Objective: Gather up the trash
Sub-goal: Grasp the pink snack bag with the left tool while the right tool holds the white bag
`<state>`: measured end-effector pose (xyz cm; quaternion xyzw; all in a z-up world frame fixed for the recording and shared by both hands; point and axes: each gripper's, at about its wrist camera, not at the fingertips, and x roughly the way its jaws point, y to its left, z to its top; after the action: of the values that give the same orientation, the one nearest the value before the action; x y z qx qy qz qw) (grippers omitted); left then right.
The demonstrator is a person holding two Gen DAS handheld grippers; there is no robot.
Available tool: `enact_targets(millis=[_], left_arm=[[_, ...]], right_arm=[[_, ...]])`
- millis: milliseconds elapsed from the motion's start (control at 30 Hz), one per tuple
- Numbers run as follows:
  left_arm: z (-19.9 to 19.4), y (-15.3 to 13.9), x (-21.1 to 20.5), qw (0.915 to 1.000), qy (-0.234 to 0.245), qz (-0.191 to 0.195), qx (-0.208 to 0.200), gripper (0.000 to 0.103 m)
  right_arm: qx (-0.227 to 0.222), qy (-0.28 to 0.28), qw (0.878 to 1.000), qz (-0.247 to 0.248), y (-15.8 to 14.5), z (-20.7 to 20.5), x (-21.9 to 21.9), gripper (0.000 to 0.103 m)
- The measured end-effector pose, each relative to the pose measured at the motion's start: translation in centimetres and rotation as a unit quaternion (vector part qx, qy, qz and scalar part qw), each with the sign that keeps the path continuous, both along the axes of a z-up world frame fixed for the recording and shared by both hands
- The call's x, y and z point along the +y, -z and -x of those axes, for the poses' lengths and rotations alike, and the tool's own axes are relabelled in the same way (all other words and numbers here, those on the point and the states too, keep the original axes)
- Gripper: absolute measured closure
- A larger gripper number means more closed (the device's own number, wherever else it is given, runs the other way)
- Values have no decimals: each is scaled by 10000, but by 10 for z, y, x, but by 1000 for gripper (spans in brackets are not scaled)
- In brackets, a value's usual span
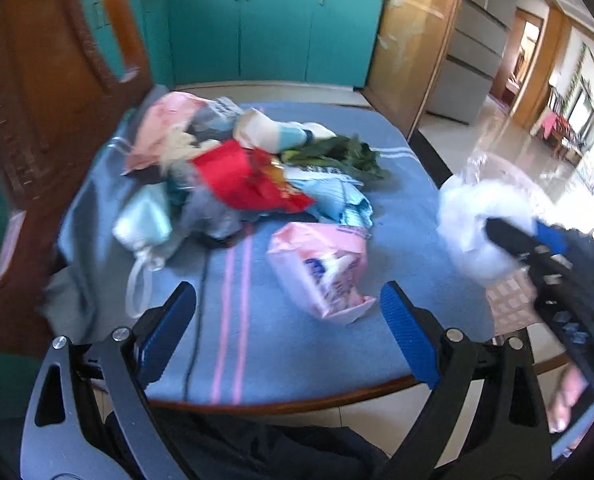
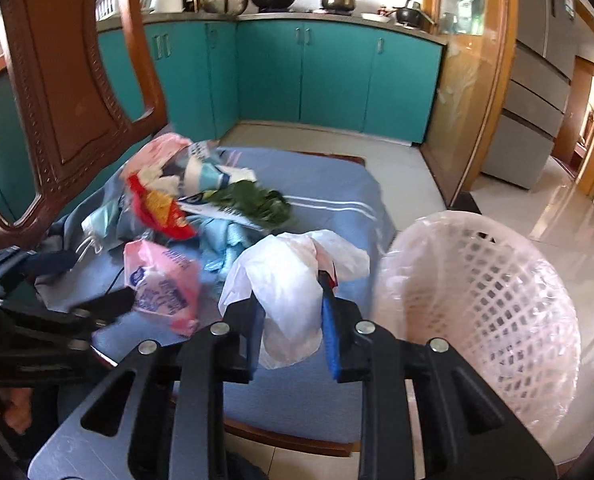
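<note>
Flimsy white plastic bag (image 2: 285, 288) pinched in right gripper (image 2: 291, 320), could slip short of pink basket (image 2: 481, 304); left gripper (image 1: 289, 312) wide open, empty.

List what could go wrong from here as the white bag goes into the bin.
1. The right claw pinches only a fold of the white plastic bag; the limp film could slip out short of the pink mesh basket.
2. The open left claw is near the pink packet, close to the table edge; a nudge could drop it.

Bright daylight glares off the floor (image 1: 509, 152) at right; motion blur, fisheye-curved dark edges.
</note>
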<state>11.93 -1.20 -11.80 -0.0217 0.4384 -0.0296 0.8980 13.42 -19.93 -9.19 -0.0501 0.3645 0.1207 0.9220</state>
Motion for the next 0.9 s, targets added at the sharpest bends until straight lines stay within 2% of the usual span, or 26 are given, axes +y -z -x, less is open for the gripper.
enact_targets(millis=[200, 300, 367, 400, 433, 500, 600, 900], left_arm=[[-15, 18, -19, 9998, 184, 29, 119, 8], [-16, 22, -23, 9997, 196, -90, 128, 8], [-15, 23, -26, 9995, 271, -149, 100, 16], [-15, 23, -26, 9993, 329, -149, 110, 30], [-14, 24, -27, 9990, 393, -153, 168, 40], [-12, 23, -27, 9989, 421, -121, 181, 41], [-5, 22, -23, 9989, 439, -34, 169, 49], [15, 10, -2, 9999, 154, -64, -20, 52]], right_arm=[[38, 135, 9999, -83, -1, -2, -14, 77], [41, 159, 9998, -100, -1, -3, -14, 77], [27, 163, 9998, -112, -2, -3, -13, 77], [25, 169, 9998, -113, -1, -3, -11, 77], [28, 176, 9998, -121, -2, -3, -11, 77], [35, 191, 9997, -152, -2, -3, -12, 77], [41, 203, 9996, -181, -2, -3, -12, 77], [63, 162, 9996, -242, -1, -1, -9, 77]])
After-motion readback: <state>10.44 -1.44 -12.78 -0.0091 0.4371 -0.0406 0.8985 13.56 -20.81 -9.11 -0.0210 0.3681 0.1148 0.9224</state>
